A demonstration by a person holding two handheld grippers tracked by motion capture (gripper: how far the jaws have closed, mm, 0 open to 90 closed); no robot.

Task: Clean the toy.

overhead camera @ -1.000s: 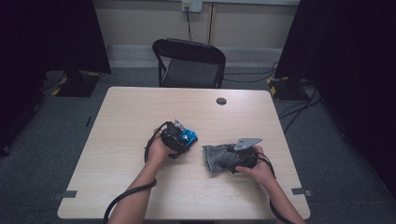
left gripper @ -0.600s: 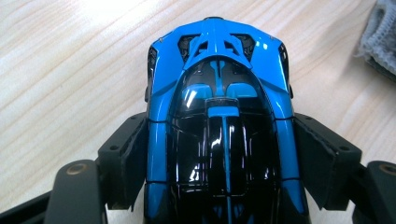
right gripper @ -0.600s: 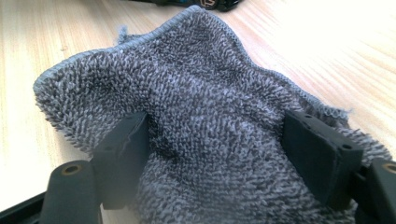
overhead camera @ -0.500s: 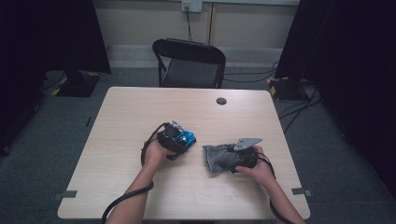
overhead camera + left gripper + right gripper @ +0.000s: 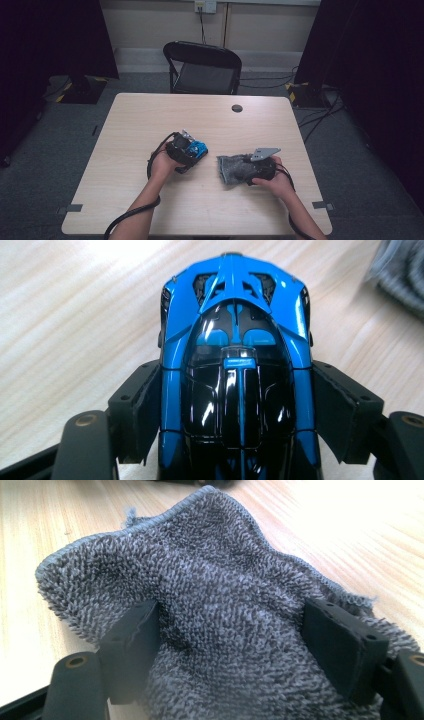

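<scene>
The high view is looking forward and down from above the near edge of the table [image 5: 150,115], taking in its whole top and the chair [image 5: 205,67] beyond it. The left gripper view is looking along its jaws, very close to the table, at the blue toy car [image 5: 235,365]. The right gripper view is sitting equally close over the grey cloth [image 5: 220,610]. All three views are sharing the table's middle.
</scene>
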